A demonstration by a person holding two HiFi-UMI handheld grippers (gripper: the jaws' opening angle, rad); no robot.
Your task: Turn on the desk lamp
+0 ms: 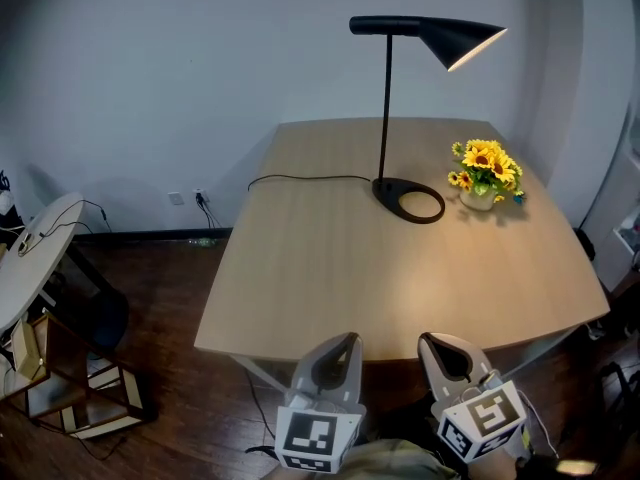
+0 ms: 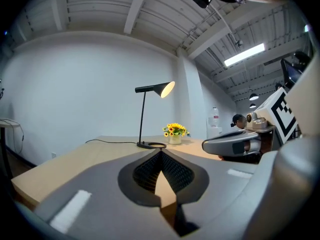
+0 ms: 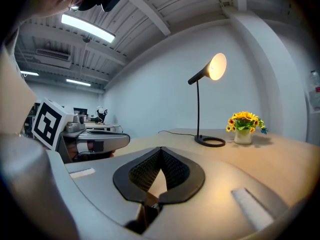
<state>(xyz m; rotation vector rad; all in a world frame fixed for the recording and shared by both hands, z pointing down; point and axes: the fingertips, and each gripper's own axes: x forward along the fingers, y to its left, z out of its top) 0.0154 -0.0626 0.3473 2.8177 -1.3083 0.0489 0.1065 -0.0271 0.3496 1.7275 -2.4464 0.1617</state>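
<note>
A black desk lamp (image 1: 386, 108) stands on the far part of the wooden table (image 1: 330, 268), on a ring base (image 1: 408, 200). The inside of its cone shade (image 1: 462, 40) glows, and a warm patch lies on the table around it. Both grippers hang side by side at the table's near edge, far from the lamp. My left gripper (image 1: 348, 338) is shut with nothing in it, and so is my right gripper (image 1: 430, 340). The left gripper view shows the lamp (image 2: 145, 116) ahead beyond the closed gripper (image 2: 160, 151). The right gripper view shows the lamp (image 3: 198, 109) past the closed gripper (image 3: 161, 149).
A small pot of yellow sunflowers (image 1: 485, 173) sits right of the lamp base. The lamp's black cord (image 1: 300, 178) runs left over the table's edge towards a wall socket. A round white side table (image 1: 35, 248) and a wooden frame (image 1: 60, 388) stand on the floor at left.
</note>
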